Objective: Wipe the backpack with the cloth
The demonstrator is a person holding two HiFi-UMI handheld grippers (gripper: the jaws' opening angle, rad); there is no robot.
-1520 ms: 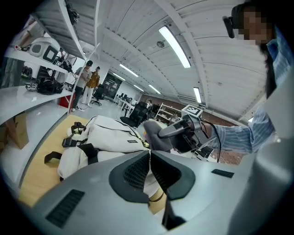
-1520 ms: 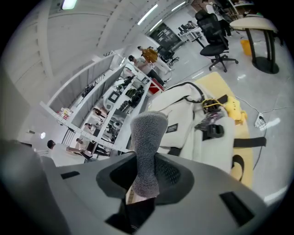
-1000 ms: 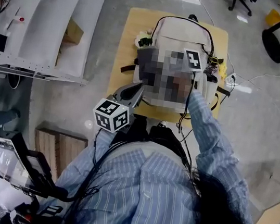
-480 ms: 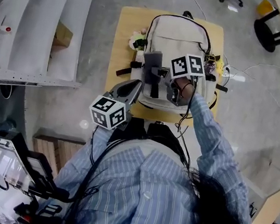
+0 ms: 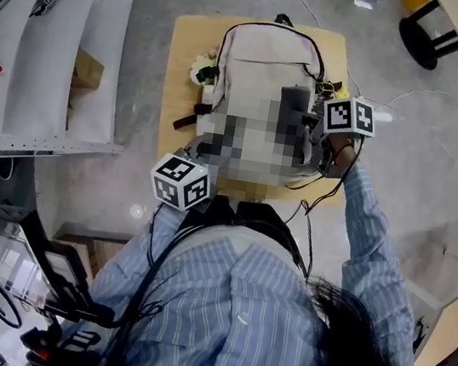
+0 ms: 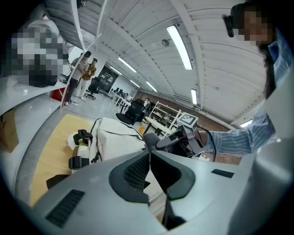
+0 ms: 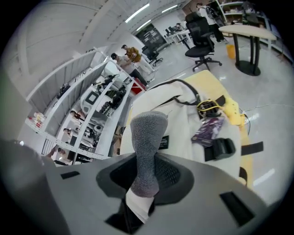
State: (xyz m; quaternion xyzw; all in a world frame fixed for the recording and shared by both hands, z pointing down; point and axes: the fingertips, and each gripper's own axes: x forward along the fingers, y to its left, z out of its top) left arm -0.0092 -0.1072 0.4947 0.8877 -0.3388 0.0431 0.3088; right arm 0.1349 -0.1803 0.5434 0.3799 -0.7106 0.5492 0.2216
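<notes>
Backpack (image 5: 271, 55), cream with black trim, lies flat on small wooden table (image 5: 182, 58), top end away from the person; its near half is masked in head view. Right gripper (image 7: 148, 170): fingers clenched on a grey cloth (image 7: 148, 133), a white fold showing at the grip, the free end standing up out of the fingers. In head view the right gripper sits at the backpack's right edge, marker cube (image 5: 349, 117) uppermost, and the cloth reaches left over the backpack's right front. Cannot tell whether the cloth presses on the fabric or is just above it. Left gripper (image 6: 149, 153): fingers clenched, pads meeting, nothing between them. It is at the table's near-left edge, pointed toward the backpack, with its cube (image 5: 181, 183) over the table's near edge. Left gripper view shows the backpack ahead of the fingers and the right gripper beyond it. On the backpack's right side, in right gripper view: purple packet (image 7: 209, 129), black strap buckle (image 7: 220, 148), yellow item (image 7: 232, 110) next to a tangle of yellow and black cord. Small black label (image 7: 164, 142) on the backpack front, just beside the cloth. White shelving (image 5: 62, 39) left of the table, cardboard box (image 5: 87, 71) on it. Striped sleeve (image 5: 367, 234) runs to the right gripper.
</notes>
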